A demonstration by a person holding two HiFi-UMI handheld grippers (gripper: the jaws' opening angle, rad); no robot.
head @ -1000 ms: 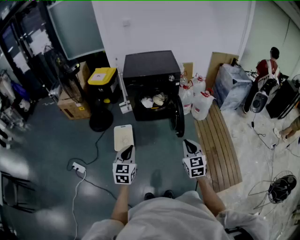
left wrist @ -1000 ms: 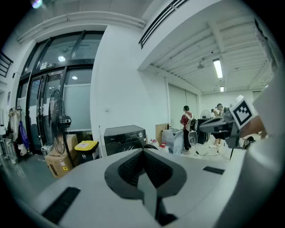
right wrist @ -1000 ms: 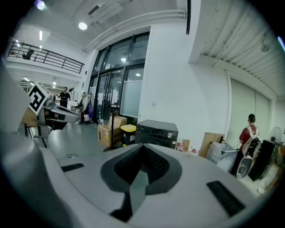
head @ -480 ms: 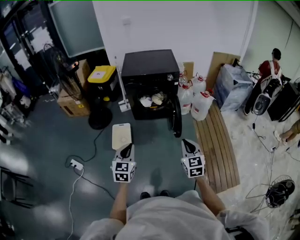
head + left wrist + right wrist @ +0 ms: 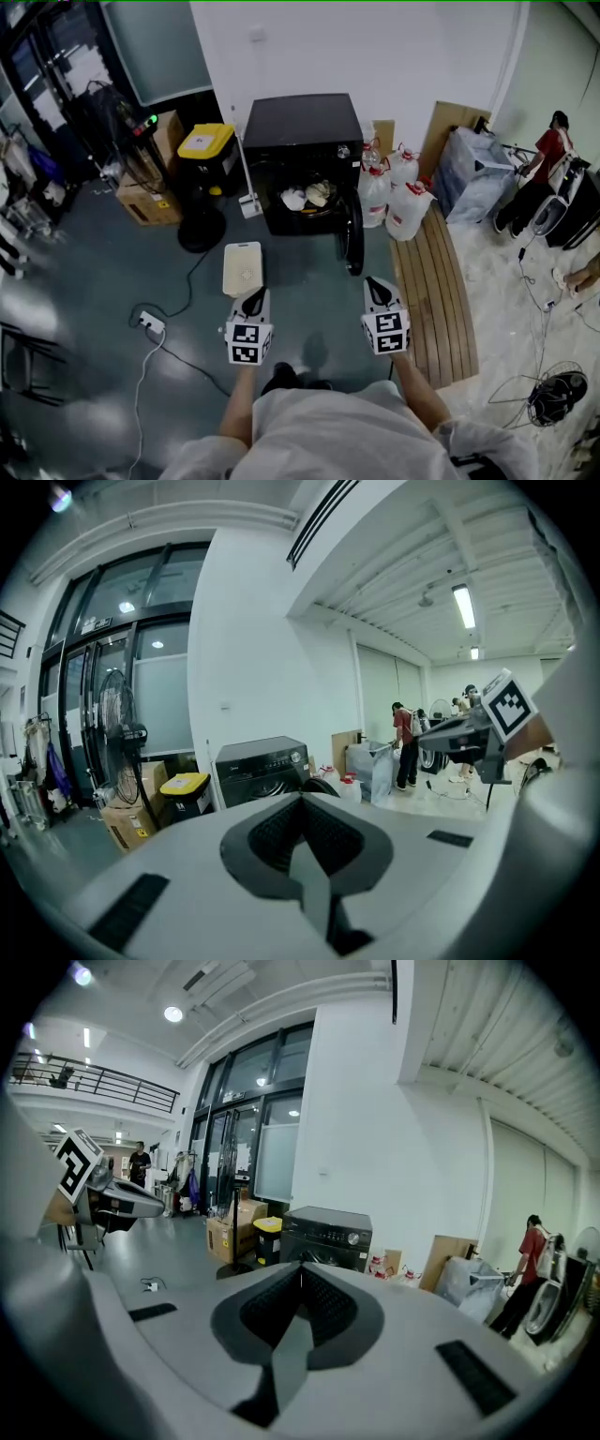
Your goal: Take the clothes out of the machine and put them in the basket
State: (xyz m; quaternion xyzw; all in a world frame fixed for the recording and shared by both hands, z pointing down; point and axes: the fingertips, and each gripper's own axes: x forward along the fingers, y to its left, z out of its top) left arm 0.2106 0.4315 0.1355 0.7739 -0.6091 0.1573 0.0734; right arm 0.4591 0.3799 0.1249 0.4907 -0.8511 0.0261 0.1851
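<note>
Dark glossy flooring (image 5: 84, 281) spreads through a cluttered workshop as a person (image 5: 328, 436) holds out 2 tools, the left gripper (image 5: 253, 302) and the right gripper (image 5: 378, 291), each with jaws pressed together on nothing. Just ahead of the left one sits a white rectangular plastic basket (image 5: 244, 269). Beyond it, a black front-loading washing machine (image 5: 302, 141) stands with its round door (image 5: 354, 246) open and pale crumpled clothes (image 5: 307, 197) heaped inside. They look soft, light and limp; pinching a raised fold should lift them.

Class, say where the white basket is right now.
In the head view, the basket lies on the floor left of centre, between the machine and the left tool.
</note>
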